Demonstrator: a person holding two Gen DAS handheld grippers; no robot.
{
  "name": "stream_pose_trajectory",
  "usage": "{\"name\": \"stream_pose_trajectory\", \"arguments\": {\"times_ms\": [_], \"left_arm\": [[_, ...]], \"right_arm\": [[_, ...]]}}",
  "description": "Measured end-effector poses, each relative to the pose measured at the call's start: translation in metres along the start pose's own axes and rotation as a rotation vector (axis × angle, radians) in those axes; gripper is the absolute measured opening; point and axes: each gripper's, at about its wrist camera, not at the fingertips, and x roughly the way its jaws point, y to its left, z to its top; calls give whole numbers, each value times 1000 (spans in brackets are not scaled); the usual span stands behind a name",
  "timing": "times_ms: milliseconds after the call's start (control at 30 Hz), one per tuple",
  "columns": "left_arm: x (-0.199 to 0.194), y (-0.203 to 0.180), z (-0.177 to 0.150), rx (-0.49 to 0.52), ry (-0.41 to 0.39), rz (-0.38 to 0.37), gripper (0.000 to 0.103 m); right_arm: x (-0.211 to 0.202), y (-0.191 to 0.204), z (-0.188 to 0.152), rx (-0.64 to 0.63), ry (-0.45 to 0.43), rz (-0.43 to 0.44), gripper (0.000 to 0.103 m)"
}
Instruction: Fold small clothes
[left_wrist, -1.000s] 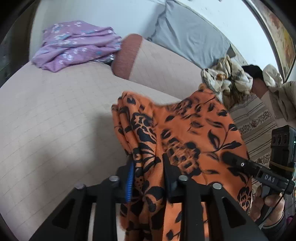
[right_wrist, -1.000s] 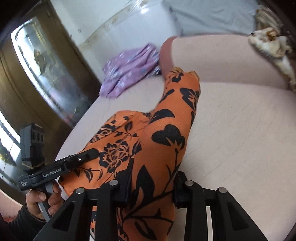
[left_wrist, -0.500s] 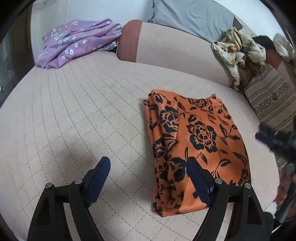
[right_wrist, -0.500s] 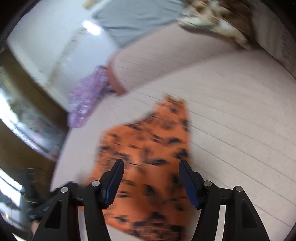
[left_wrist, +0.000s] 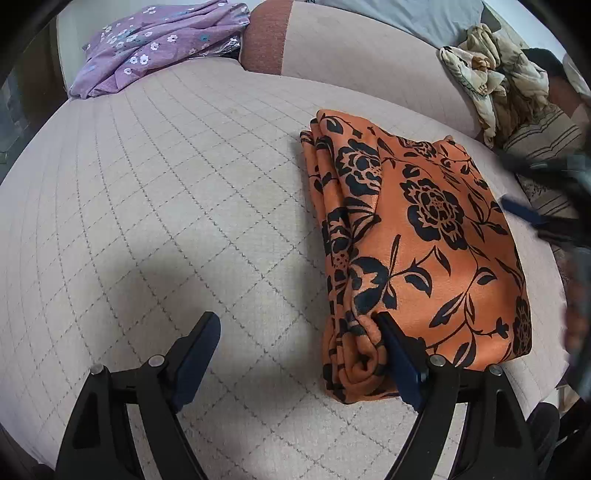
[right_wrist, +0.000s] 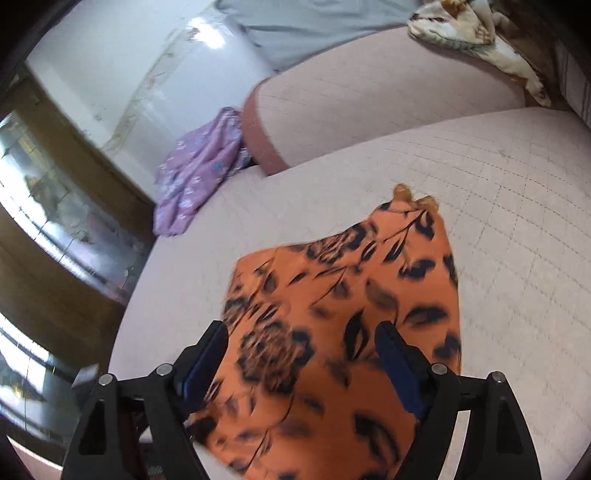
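Note:
An orange garment with black flowers (left_wrist: 417, 236) lies folded in a rough rectangle on the beige quilted bed (left_wrist: 166, 206). My left gripper (left_wrist: 295, 332) is open and empty at the garment's near left corner; its right finger rests against the rolled edge. In the right wrist view the same garment (right_wrist: 347, 317) lies flat under my right gripper (right_wrist: 299, 343), which is open and empty above its near part. The right gripper shows blurred at the right edge of the left wrist view (left_wrist: 550, 218).
A purple flowered cloth (left_wrist: 155, 40) is heaped at the bed's far left, beside a beige and rust bolster (left_wrist: 332, 48). A crumpled cream patterned cloth (left_wrist: 487, 74) lies far right. A striped pillow (left_wrist: 543, 140) sits beyond the garment. A dark wooden cabinet (right_wrist: 55, 221) stands left of the bed.
Both grippers were shut on the orange garment and held it up. They have let go, opened and drawn back, and the garment now lies folded on the bed.

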Motion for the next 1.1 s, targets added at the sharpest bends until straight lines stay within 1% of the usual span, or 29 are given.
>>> {"name": "stream_pose_trajectory", "arguments": {"times_ms": [33, 67, 100, 133, 233, 333, 367, 467, 500, 567, 767, 933, 1100], "left_arm": [[-1, 0, 0, -3, 0, -5, 85], [-3, 0, -3, -3, -1, -10, 85], [-6, 0, -3, 1, -3, -3, 85], [-11, 0, -4, 13, -14, 13, 85], [-20, -2, -6, 29, -33, 34, 85], [-31, -7, -9, 32, -53, 43, 85], [-35, -8, -10, 31, -57, 45, 85], [-52, -12, -19, 34, -78, 50, 85], [-56, -13, -21, 35, -84, 54, 85], [-63, -15, -24, 38, -95, 61, 85], [-87, -23, -38, 47, -146, 95, 89], [-102, -30, -46, 55, -180, 124, 90], [-113, -35, -48, 56, -205, 155, 90]], "right_arm": [[19, -13, 2, 31, 51, -47, 91], [40, -25, 0, 73, 113, -66, 91], [41, -28, -2, 77, 108, -70, 91], [34, -21, -2, 54, 74, -70, 91], [3, 0, -9, 21, 25, -46, 91], [-20, 16, -25, -36, -10, -76, 91], [-30, 21, -35, -56, -16, -92, 91], [-47, 31, -61, -92, -19, -129, 91], [-55, 26, -69, -97, -19, -135, 91], [-64, 29, -90, -112, -19, -153, 91], [-82, 40, -132, -139, -4, -171, 91], [-90, 57, -141, -171, -14, -207, 91], [-103, 67, -140, -181, -28, -275, 91]]}}
